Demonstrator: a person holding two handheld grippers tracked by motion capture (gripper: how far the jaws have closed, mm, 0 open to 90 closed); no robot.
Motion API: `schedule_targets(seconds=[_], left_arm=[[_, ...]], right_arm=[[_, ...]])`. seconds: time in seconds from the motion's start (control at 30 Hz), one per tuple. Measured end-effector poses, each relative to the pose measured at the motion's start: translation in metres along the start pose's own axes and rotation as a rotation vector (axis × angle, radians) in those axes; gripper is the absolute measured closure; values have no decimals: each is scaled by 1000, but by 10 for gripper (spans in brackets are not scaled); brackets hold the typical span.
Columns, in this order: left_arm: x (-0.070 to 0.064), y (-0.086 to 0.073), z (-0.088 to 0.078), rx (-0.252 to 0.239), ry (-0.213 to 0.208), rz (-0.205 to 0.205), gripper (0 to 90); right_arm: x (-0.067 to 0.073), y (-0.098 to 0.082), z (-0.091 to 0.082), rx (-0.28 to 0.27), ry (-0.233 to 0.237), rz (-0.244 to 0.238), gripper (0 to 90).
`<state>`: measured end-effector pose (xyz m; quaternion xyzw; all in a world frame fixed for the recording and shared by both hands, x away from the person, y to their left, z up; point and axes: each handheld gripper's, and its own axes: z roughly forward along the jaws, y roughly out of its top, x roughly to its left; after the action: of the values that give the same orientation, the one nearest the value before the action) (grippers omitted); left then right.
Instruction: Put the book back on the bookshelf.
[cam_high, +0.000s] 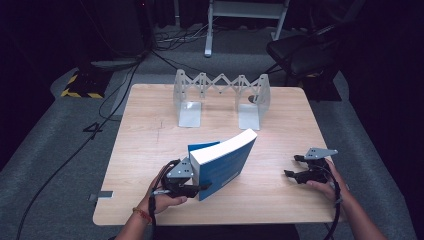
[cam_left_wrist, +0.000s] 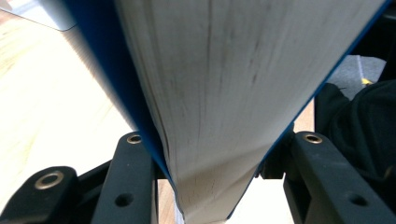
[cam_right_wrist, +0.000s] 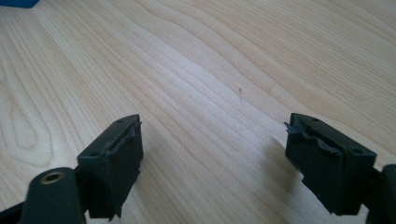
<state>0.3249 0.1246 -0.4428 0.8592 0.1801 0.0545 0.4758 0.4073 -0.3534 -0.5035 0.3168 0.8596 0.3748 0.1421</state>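
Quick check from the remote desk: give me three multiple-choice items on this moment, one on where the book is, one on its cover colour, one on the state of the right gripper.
1. Where is the book?
A. In the rack
B. Between the left gripper's jaws, tilted over the table
C. Lying flat by the right gripper

2. What colour is the book's cover?
A. Red
B. Green
C. Blue

3. How does the right gripper stand?
A. Open, nothing in it
B. Shut on the book
C. Shut on the rack

Answers:
1 B: the left gripper view has the page block wedged between both jaws, and the high view shows the book leaning.
2 C: blue shows on the cover in the high view and the left gripper view.
3 A: the right gripper view shows jaws wide apart over bare wood.
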Motion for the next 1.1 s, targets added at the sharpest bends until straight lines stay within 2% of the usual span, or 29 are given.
schedule_targets(seconds=[0.13,0.17,0.2,0.23,0.3,0.33,0.37,0.4,0.43,0.47,0.5,0.53,0.57,0.67,0.73,0.77,0.8,0.83,0.87,0.93,0.97,1.03,1.1], left_arm=[[1,-1,-1,-2,-22,5,591],[1,-1,-1,-1,-24,5,590],[2,-1,-1,-1,-27,7,590],[2,-1,-1,0,-31,7,589],[3,0,-1,1,-38,8,588],[3,0,-1,1,-38,8,587],[4,-1,-1,-1,-45,8,586],[4,-1,-1,0,-42,10,585],[4,-1,-1,0,-42,11,585],[4,-1,-1,0,-42,11,585],[4,-1,-1,0,-41,10,585],[3,-1,-1,-2,-36,10,585],[3,-1,-1,-3,-36,9,585],[3,-2,-1,-3,-32,11,585],[2,-1,-1,-2,-29,13,584],[2,-2,-1,-2,-28,14,584],[2,-2,-1,-2,-28,14,584],[2,-2,-1,-3,-29,14,584],[2,-2,-1,-4,-28,15,584],[2,-2,-1,-5,-26,14,584],[2,-2,-1,-5,-25,14,584],[1,-2,-1,-6,-23,15,583],[0,-2,-1,-5,-17,24,577]], right_arm=[[-1,4,2,11,-11,10,235],[-1,5,2,9,0,2,265],[-1,6,2,7,30,-9,254],[-1,7,2,-20,76,-13,246],[2,15,3,-48,106,-19,252],[2,15,3,-48,106,-19,252],[8,30,2,-89,132,-55,265],[11,36,1,-102,145,-67,271],[17,48,1,-120,157,-98,278],[17,48,1,-120,157,-98,278],[22,58,1,-138,174,-122,279],[33,77,1,-166,213,-171,293],[38,86,1,-180,231,-199,297],[51,107,3,-231,289,-248,301],[55,112,4,-237,303,-261,299],[62,120,7,-237,342,-294,307],[62,120,7,-237,342,-294,307],[70,126,7,-253,368,-334,323],[70,126,7,-253,368,-334,323],[77,131,8,-262,409,-364,326],[80,134,8,-266,405,-382,326],[84,139,10,-272,428,-385,326],[87,143,12,-280,430,-391,327]])
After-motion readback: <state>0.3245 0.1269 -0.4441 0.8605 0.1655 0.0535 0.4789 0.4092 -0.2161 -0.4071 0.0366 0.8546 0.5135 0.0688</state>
